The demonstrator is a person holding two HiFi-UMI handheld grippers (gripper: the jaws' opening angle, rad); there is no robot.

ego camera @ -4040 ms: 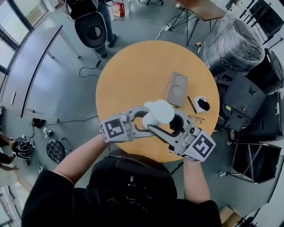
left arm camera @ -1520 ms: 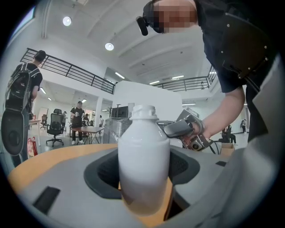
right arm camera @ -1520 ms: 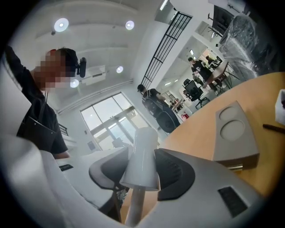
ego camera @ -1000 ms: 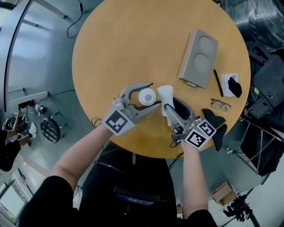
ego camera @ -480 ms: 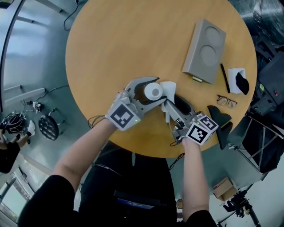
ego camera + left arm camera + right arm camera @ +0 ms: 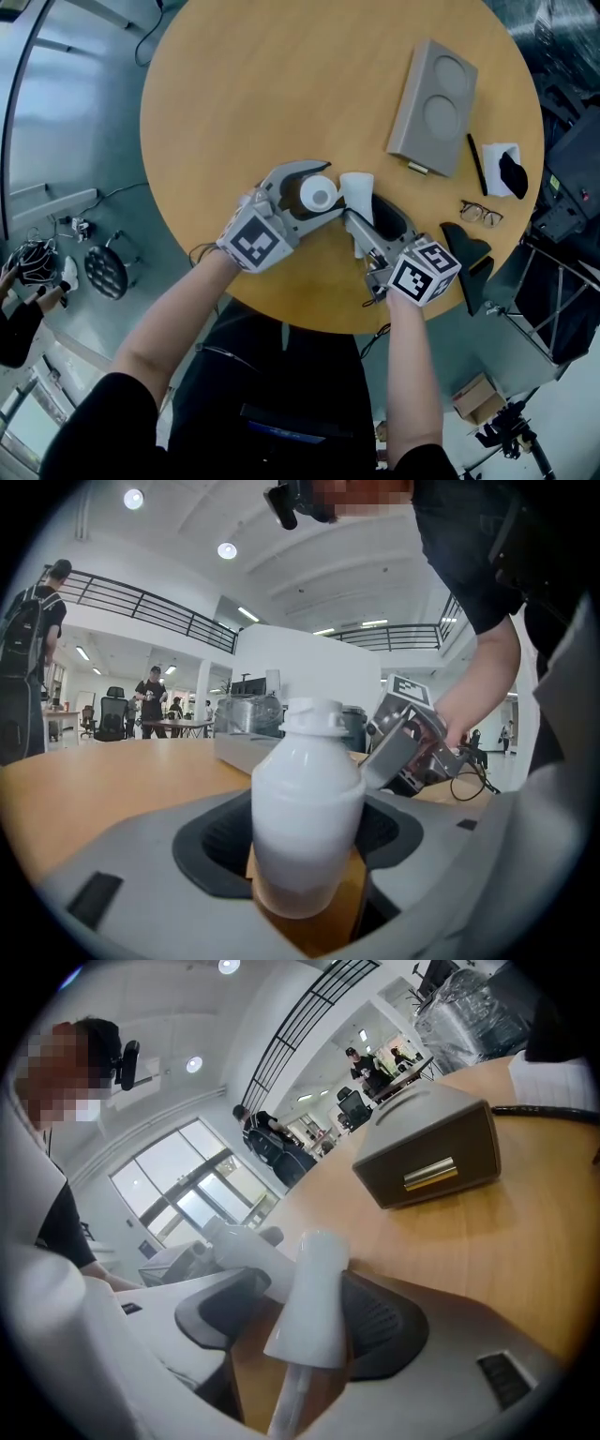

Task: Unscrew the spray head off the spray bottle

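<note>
A white spray bottle (image 6: 320, 194) (image 6: 305, 808) with a bare neck stands upright on the round wooden table (image 6: 244, 94). My left gripper (image 6: 326, 191) (image 6: 305, 855) is open around it. Its jaws have just been opening, and the pads stand close beside the bottle. The white spray head (image 6: 357, 192) (image 6: 314, 1297), with its dip tube, is off the bottle. It lies between the jaws of my right gripper (image 6: 361, 208) (image 6: 305, 1326) and leans on the right pad. Those jaws have also just been opening and are open, with a gap at the left pad.
At the back right lies a grey box (image 6: 431, 108) (image 6: 427, 1152) with two round recesses. Past it are a pen (image 6: 476, 164), a white card with a black object (image 6: 504, 169), glasses (image 6: 480, 214) and a black item (image 6: 464, 248) at the rim. The table's near edge is under my wrists.
Four seconds ago both grippers held the bottle up with the head on it. Now head and bottle are apart. Over the last second both grippers sank to the tabletop and the right jaws widened.
</note>
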